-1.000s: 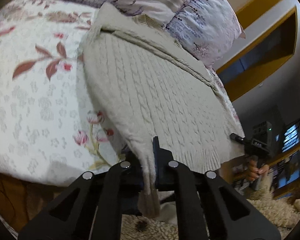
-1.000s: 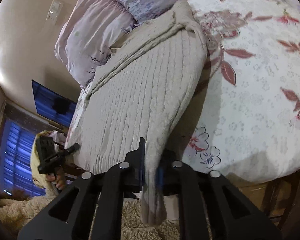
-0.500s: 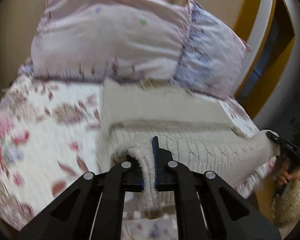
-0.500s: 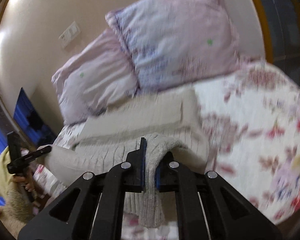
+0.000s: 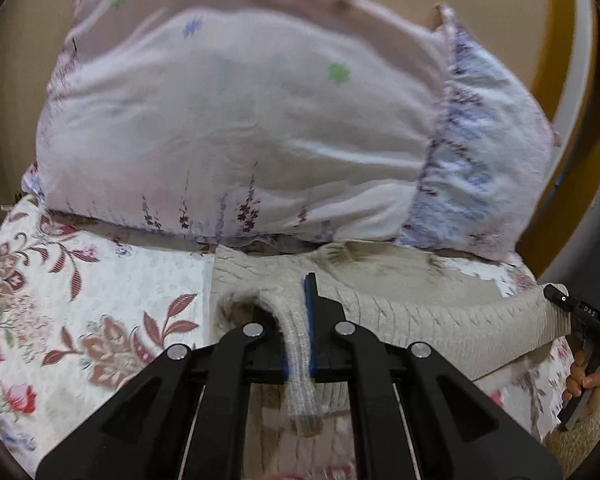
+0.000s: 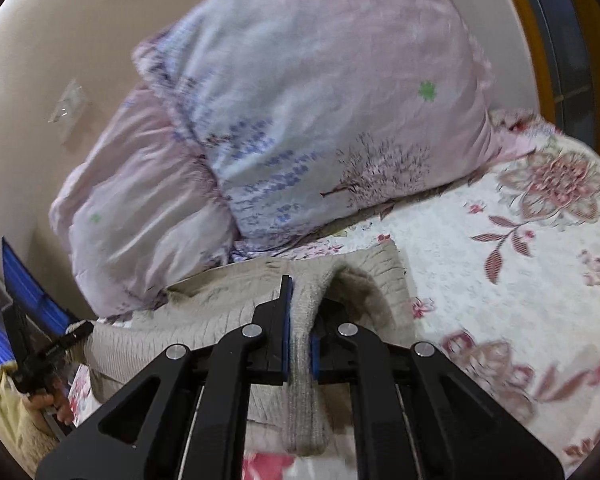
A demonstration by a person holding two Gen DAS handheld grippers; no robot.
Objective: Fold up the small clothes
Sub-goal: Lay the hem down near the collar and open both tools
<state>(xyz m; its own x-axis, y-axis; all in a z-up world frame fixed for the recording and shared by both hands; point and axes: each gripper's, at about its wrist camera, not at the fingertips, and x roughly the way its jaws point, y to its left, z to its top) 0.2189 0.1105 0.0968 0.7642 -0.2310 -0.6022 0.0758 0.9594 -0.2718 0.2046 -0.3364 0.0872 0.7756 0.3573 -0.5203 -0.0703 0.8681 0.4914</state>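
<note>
Both clamped tight: left hand-held gripper and right hand-held gripper each pinch the cream sweater hem.

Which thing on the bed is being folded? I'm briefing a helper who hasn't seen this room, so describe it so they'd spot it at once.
Start at the two pale pillows at the head of the flowered bedspread. Just in front of them lies the sweater, its lower edge pinched by both grippers. It is the only plain beige, ribbed knit; everything around it is flower-printed.
</note>
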